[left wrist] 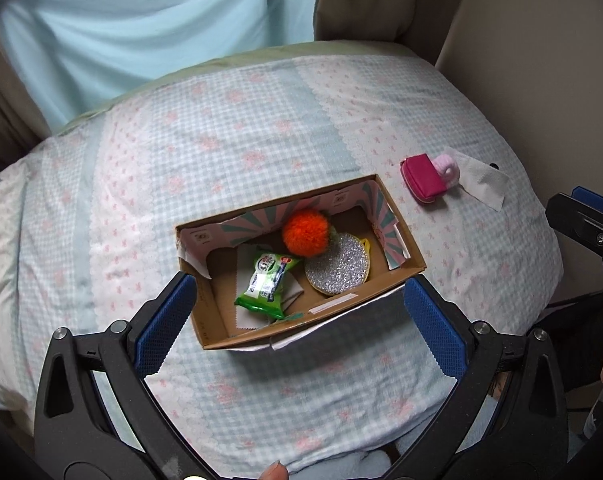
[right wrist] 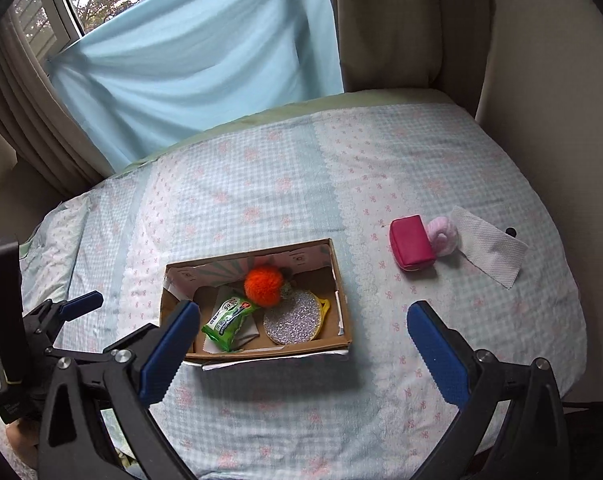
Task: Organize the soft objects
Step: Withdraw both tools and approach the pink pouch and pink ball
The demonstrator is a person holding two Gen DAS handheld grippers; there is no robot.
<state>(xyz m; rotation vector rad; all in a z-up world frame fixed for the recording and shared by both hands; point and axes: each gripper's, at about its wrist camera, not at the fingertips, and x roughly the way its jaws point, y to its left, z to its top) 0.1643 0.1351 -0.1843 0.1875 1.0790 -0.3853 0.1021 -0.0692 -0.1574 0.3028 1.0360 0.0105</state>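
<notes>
An open cardboard box (left wrist: 413,258) (right wrist: 343,320) sits on the bed. It holds an orange pompom (left wrist: 304,231) (right wrist: 263,283), a green packet (left wrist: 267,286) (right wrist: 227,318), a round silver scrubber (left wrist: 337,266) (right wrist: 293,322) and a white cloth under the packet. A magenta pouch (left wrist: 421,178) (right wrist: 411,242), a pink fuzzy ring (left wrist: 447,168) (right wrist: 443,236) and a white paper towel (left wrist: 483,184) (right wrist: 491,246) lie to the right of the box. My left gripper (left wrist: 301,292) is open and empty above the box's near side. My right gripper (right wrist: 303,316) is open and empty above the box's right part.
The bed has a checked pale-blue cover with pink bows (left wrist: 241,132) (right wrist: 261,184). A light-blue cloth (right wrist: 197,52) and beige curtains (right wrist: 401,20) hang behind it. The right gripper shows at the right edge of the left view (left wrist: 585,224); the left gripper shows at the left of the right view (right wrist: 53,312).
</notes>
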